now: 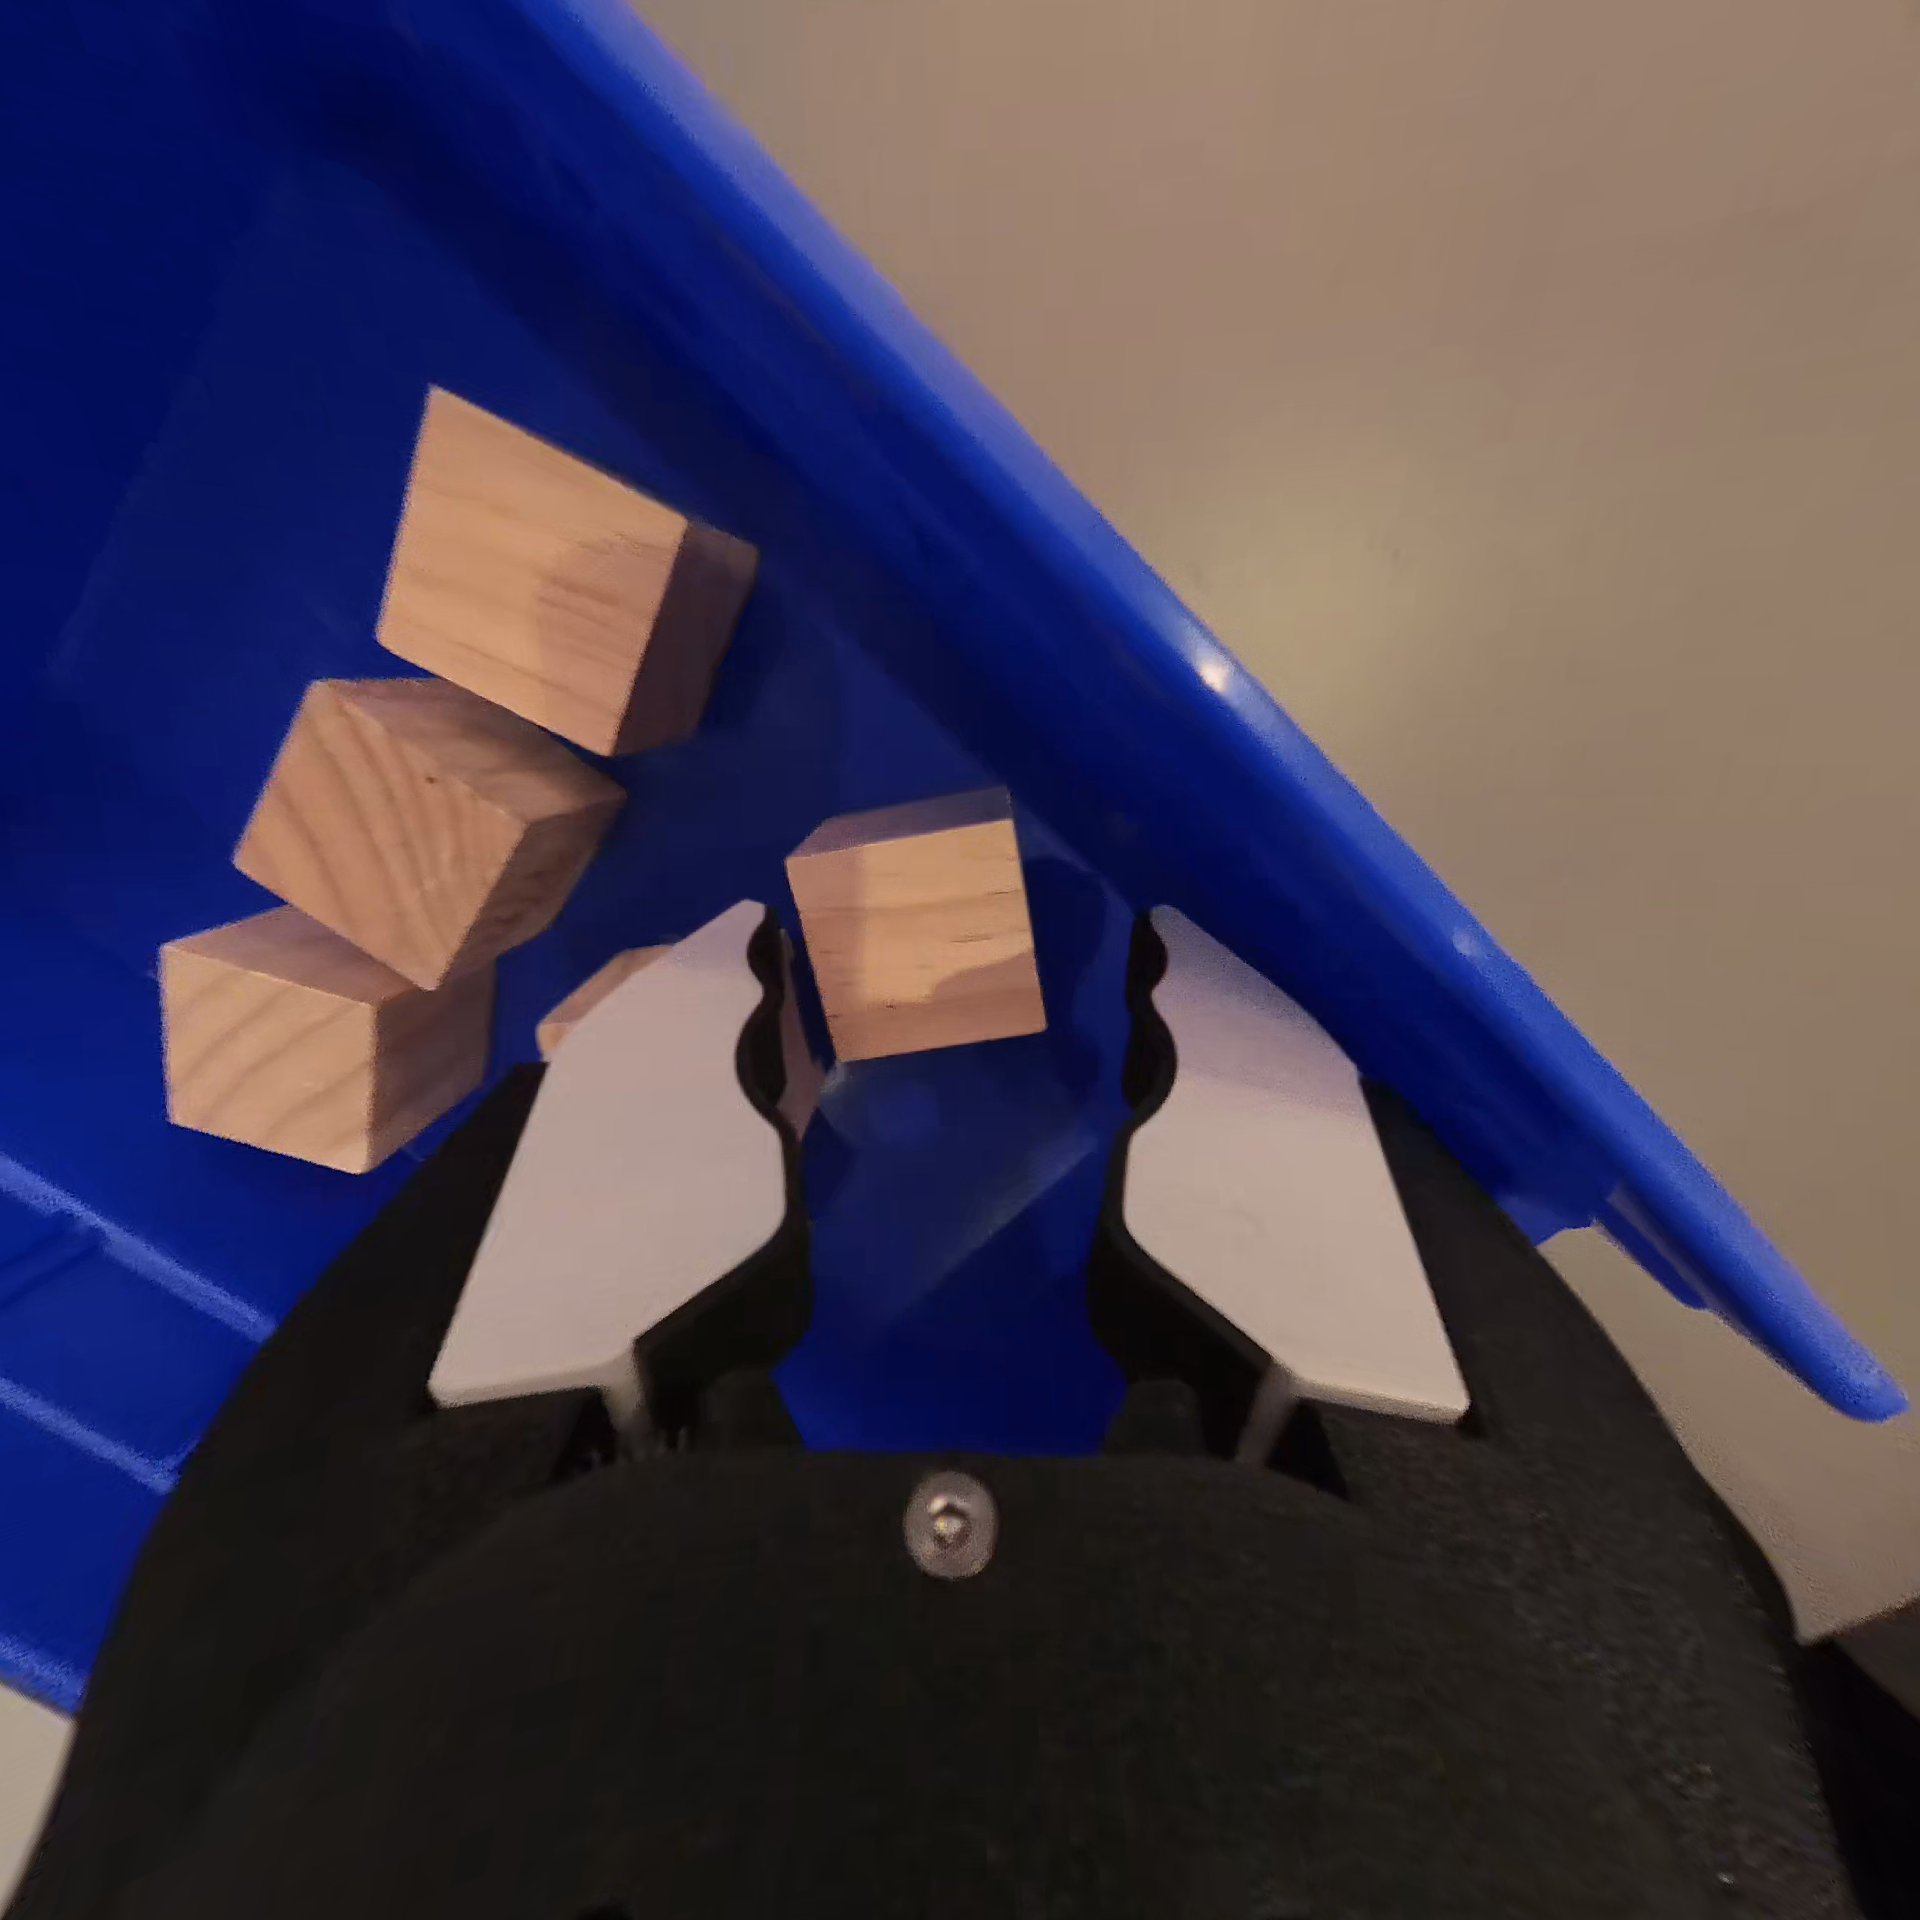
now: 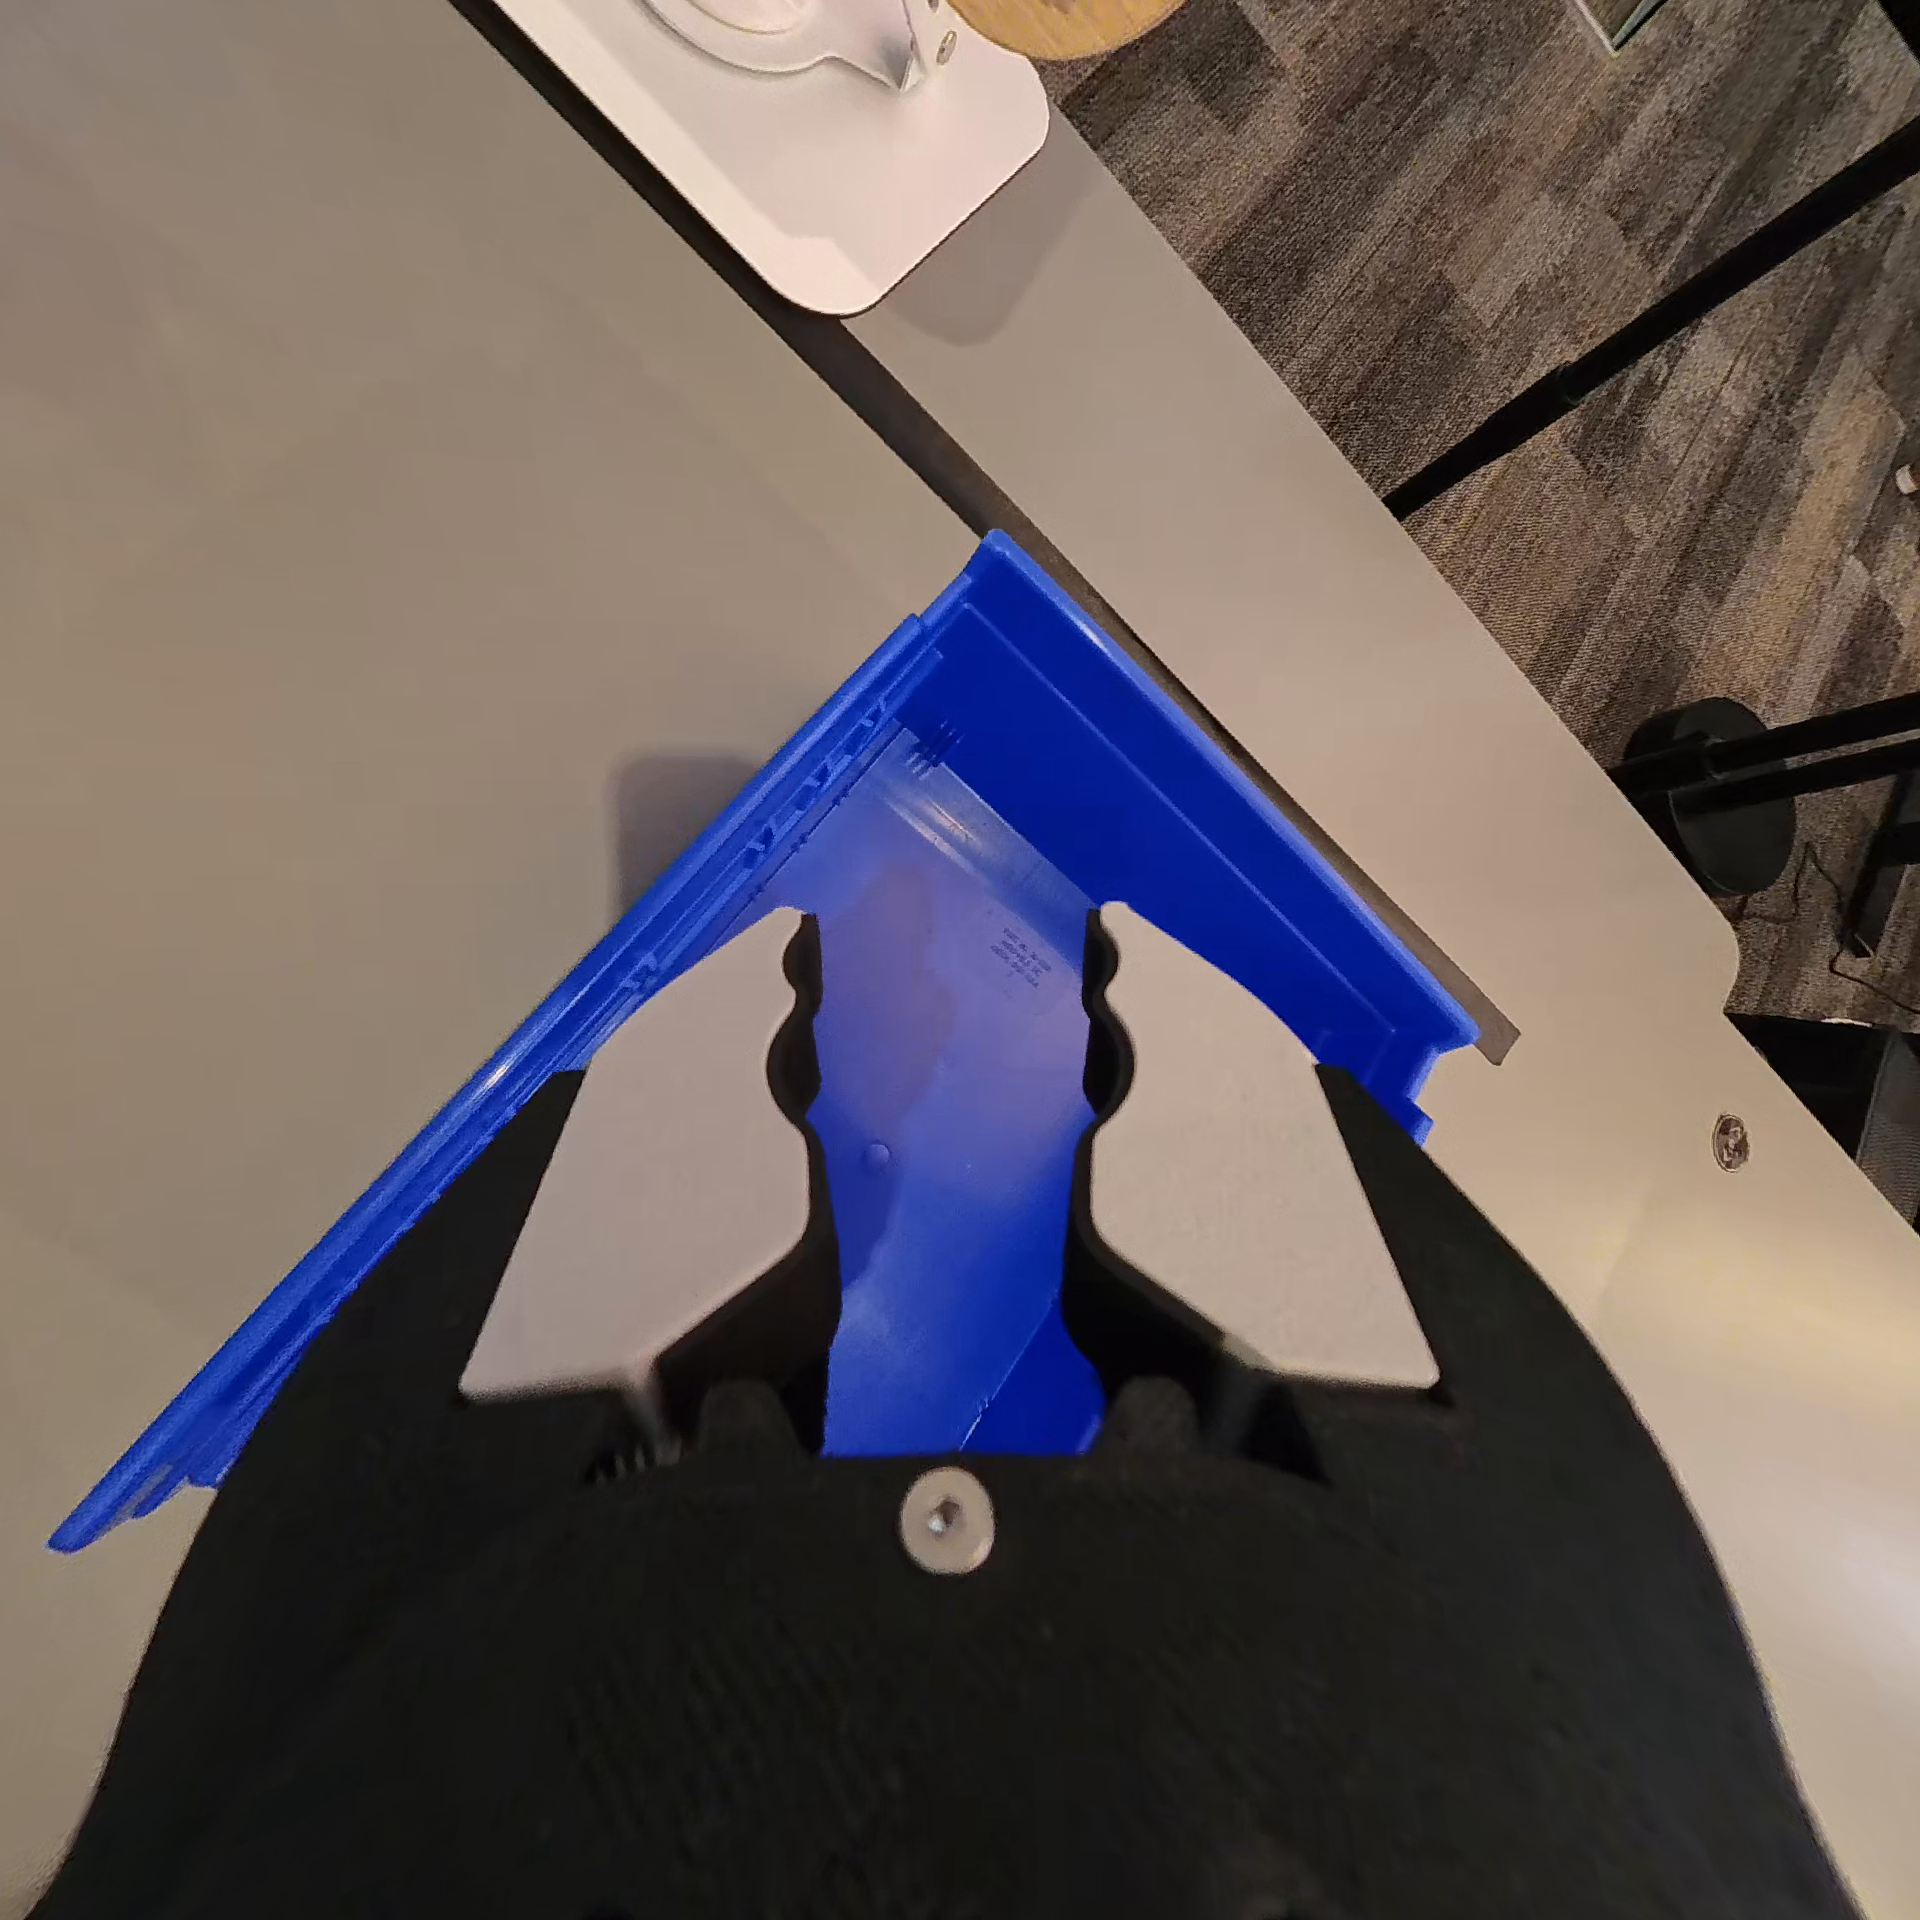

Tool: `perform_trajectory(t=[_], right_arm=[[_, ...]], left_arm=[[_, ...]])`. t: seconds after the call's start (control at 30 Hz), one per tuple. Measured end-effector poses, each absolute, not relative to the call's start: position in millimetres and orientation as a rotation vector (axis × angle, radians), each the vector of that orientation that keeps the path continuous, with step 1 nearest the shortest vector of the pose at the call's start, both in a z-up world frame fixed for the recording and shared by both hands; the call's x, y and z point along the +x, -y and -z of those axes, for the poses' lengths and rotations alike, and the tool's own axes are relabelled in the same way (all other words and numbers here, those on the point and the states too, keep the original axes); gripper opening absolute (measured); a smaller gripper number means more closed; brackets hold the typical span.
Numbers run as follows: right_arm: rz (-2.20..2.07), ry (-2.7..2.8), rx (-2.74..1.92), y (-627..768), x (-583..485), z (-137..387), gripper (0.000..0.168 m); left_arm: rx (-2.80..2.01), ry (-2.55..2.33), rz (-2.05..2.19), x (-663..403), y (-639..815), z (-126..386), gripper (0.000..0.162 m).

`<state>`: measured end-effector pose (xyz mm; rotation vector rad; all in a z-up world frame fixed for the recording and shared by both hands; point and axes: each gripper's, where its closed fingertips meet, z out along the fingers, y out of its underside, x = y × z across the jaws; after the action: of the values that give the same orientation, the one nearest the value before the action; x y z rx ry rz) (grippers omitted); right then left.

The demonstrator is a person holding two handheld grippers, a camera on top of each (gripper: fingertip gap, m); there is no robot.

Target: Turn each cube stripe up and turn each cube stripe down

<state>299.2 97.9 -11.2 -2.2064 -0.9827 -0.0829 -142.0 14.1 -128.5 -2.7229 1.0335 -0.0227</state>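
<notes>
- Here, the left gripper (image 1: 956,940) reached into a blue bin (image 1: 1039,582) with its jaws spread wide and nothing clamped between them.
- A wooden cube (image 1: 914,935) sat in the gap between the two fingers, close to the left one; whether that finger touched it could not be told, and clear space separated it from the right finger.
- No stripe showed on any visible face of that cube.
- Just behind the left finger (image 1: 665,1039), a corner of another cube (image 1: 592,1003) peeked out, mostly hidden.
- Farther left on the bin floor lay three more wooden cubes in a leaning row: the nearest cube (image 1: 301,1039) low down, a middle cube (image 1: 426,821) overlapping it, and a far cube (image 1: 551,571) overlapping that one in turn.
- Those three showed plain wood grain only.
- The bin's side wall ran diagonally just beyond the right finger, and a beige table (image 1: 1455,312) lay outside it.
- The right gripper (image 2: 951,914) also stood wide open and held nothing, hovering over a bare corner of the same blue bin (image 2: 1143,821).
- No cubes showed in that corner.
- Beyond the bin stretched the table (image 2: 364,468), with a white stand base (image 2: 831,135) near its far edge.
- To the right, a patterned carpet floor (image 2: 1558,260) showed past the table edge.
</notes>
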Motion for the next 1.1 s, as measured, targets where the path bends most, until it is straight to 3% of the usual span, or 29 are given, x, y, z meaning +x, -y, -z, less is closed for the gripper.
perform_trajectory(t=[0.2,0.4,0.5,0.63,0.83,1.1], right_arm=[[0.073,0.991,-2.192,-96,298,8,0.049],[0.071,0.989,-2.185,-95,301,5,0.049],[0.084,0.97,-2.171,-96,304,-1,0.049],[0.118,0.958,-2.056,-96,293,-25,0.048],[-0.088,1.056,-1.34,-44,179,-117,0.056],[-0.169,1.153,-0.829,45,101,-134,0.061]], left_arm=[[-2.715,-1.089,-0.151,-148,-21,141,0.046],[-2.723,-1.102,-0.192,-151,-18,134,0.046],[-2.677,-1.074,-0.216,-155,-21,111,0.046],[-2.494,-0.954,-0.185,-150,-35,41,0.045],[-2.031,-0.809,0.587,-41,-21,-79,0.045],[-1.619,-0.971,1.365,85,45,-149,0.045]])
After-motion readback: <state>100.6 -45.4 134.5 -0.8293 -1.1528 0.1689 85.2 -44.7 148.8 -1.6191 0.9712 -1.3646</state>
